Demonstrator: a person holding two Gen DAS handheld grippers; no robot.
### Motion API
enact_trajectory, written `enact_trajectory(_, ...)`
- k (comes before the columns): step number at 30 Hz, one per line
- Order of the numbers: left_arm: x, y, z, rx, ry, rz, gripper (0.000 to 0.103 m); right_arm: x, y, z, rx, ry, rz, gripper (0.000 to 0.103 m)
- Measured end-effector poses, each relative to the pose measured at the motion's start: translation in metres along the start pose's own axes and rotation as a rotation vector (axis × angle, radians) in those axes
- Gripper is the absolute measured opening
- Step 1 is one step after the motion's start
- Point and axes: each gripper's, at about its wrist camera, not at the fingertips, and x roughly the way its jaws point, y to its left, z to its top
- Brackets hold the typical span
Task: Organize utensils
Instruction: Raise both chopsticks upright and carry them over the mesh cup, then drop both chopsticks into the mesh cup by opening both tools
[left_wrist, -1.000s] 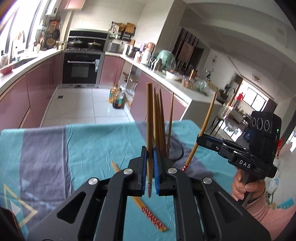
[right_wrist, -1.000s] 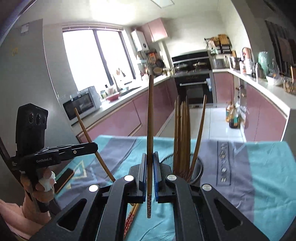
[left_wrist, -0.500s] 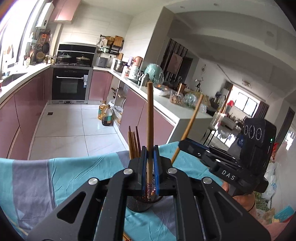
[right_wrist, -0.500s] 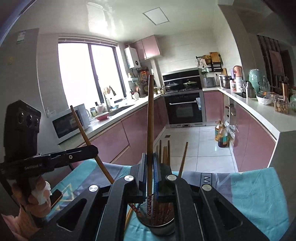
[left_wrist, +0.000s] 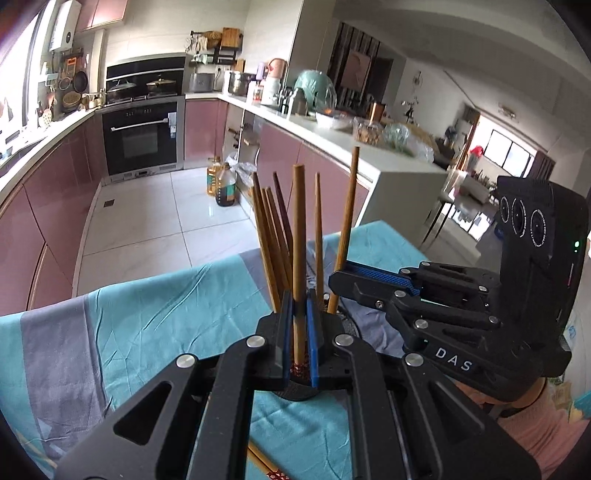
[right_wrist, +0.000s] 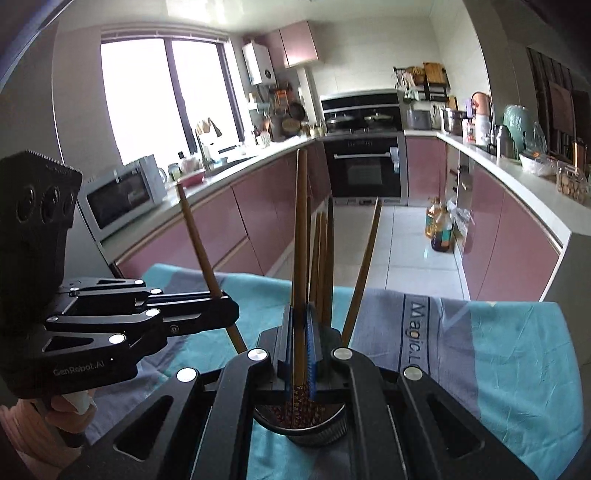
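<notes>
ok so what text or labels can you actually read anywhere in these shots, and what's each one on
"DAS": white letters on the body of the right gripper, in the left wrist view.
"GenRobot.AI": on the body of the left gripper, in the right wrist view.
"Magic.L": printed sideways on the grey stripe of the tablecloth; the rest is hidden.
Bottle labels on the floor: too small to read.

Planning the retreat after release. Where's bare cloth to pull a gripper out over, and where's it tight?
Free: the teal-and-grey tablecloth on the left gripper's side, and the stretch past the printed stripe beside the right gripper. Crowded: over the chopstick holder, where both grippers, each clamping a chopstick, converge among the standing chopsticks. One loose chopstick lies below the left gripper.
</notes>
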Motion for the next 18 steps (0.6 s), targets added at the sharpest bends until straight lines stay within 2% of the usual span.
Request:
enact_trajectory(6,0.022,0.012,0.000,-0.004,0.034,0.035,0.009,0.012,-0.001,-0.005,0.008,0.038,-0.018,0.006)
enact_trajectory(15,0.046,0.021,0.005,-0.008,0.065,0.042,0.010,0.017,-0.004,-0.005,0.028,0.047,-0.040,0.007)
enact_trajectory(18,0.050,0.025,0.002,-0.019,0.062,0.033,0.015,0.015,-0.007,-0.008,0.040,0.042,-0.043,0.009)
